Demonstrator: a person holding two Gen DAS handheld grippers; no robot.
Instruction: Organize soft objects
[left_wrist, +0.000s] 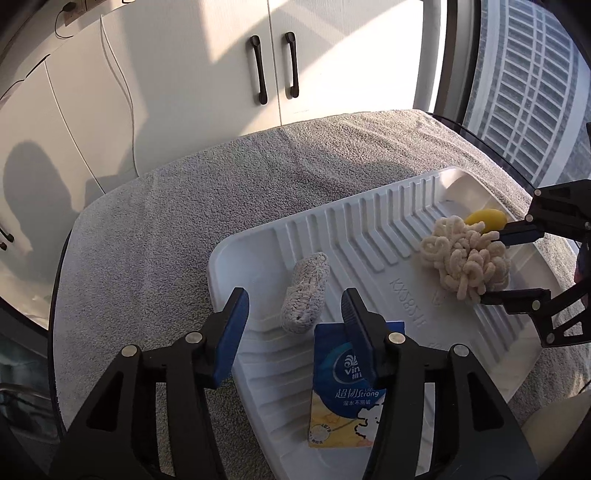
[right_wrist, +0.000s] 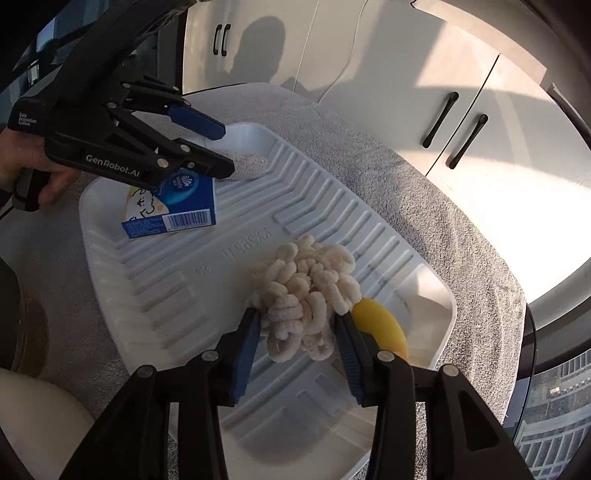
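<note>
A white ribbed tray (left_wrist: 369, 229) (right_wrist: 184, 295) lies on a grey towel. On it are a grey knitted pad (left_wrist: 304, 293) (right_wrist: 245, 164), a blue tissue pack (left_wrist: 345, 391) (right_wrist: 177, 206), a cream looped chenille scrubber (left_wrist: 465, 258) (right_wrist: 306, 291) and a yellow soft piece (left_wrist: 485, 219) (right_wrist: 380, 326). My left gripper (left_wrist: 293, 306) (right_wrist: 221, 147) is open above the near tray edge, empty, with the knitted pad between its fingers. My right gripper (right_wrist: 297, 326) (left_wrist: 493, 267) is open, its fingers either side of the chenille scrubber.
The grey towel (left_wrist: 184, 206) (right_wrist: 388, 177) covers a round dark table. White cabinets with black handles (left_wrist: 275, 66) (right_wrist: 458, 125) stand behind. A window (left_wrist: 528, 92) is at the right. A cream rounded object (right_wrist: 33, 417) sits near the table edge.
</note>
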